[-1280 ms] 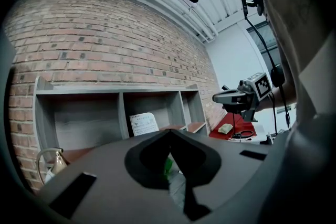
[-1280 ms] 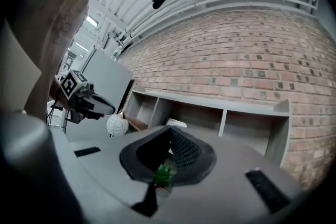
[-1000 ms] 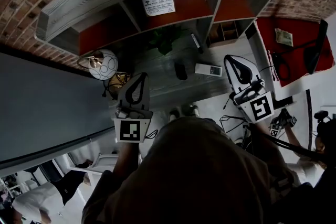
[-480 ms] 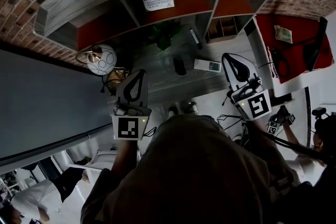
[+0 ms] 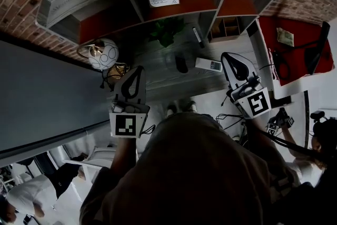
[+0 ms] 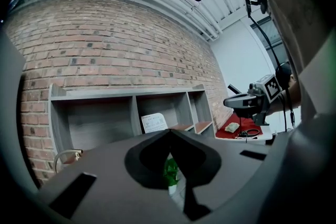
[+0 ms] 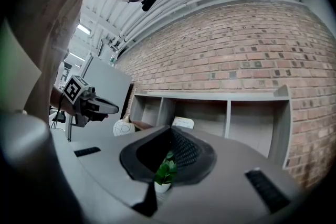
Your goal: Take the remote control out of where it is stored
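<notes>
Left tool (image 5: 139, 70) and right tool (image 5: 227, 56) barely shifted, both closed tight, gripping nothing

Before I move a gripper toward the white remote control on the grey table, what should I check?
1. Is the white rectangular remote control in sight on the grey wooden tabletop: ok.
2. Are the jaws of the right gripper open for a grasp: not ok, shut and empty.
3. Are the jaws of the left gripper open: not ok, shut and empty.
4. Is the way from the right gripper to the remote free: ok, it seems.
5. Does the small green potted plant stand apart from the remote: ok.
6. Is the slim dark object another remote: cannot tell.
</notes>
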Motion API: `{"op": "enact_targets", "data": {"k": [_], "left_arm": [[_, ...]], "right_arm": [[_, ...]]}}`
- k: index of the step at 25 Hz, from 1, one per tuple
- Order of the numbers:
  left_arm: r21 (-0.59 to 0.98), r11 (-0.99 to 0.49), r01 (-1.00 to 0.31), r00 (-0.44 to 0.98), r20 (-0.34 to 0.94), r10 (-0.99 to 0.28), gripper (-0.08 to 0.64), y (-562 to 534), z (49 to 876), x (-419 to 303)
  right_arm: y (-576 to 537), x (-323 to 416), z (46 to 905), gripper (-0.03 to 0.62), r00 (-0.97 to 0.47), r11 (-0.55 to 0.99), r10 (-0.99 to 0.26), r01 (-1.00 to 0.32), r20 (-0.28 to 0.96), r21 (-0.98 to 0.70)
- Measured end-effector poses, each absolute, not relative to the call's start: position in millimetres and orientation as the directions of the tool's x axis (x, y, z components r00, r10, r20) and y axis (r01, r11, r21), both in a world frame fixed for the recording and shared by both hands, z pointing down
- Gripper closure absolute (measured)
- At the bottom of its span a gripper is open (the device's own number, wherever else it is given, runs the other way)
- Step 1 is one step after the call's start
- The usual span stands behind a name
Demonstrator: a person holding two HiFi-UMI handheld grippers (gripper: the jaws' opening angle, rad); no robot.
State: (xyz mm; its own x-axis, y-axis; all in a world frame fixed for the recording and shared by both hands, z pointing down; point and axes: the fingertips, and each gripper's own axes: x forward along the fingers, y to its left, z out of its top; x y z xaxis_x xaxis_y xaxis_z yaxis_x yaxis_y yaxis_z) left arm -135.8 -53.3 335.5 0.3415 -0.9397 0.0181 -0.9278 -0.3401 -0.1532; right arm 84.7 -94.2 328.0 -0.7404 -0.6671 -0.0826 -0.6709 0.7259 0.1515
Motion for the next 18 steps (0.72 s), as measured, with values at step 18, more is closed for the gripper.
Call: {"op": "enact_targets", "data": {"k": [18], "left_arm": [[-0.162,-0.362,-0.918,0.363,0.021,-0.931,0.549,-54.3,337.5,-124.7]], "right_arm": [[-92.8,92.3,334.9,0.578,-0.746,0.732,-0.663,-0.663,-0.06,0.154]]}}
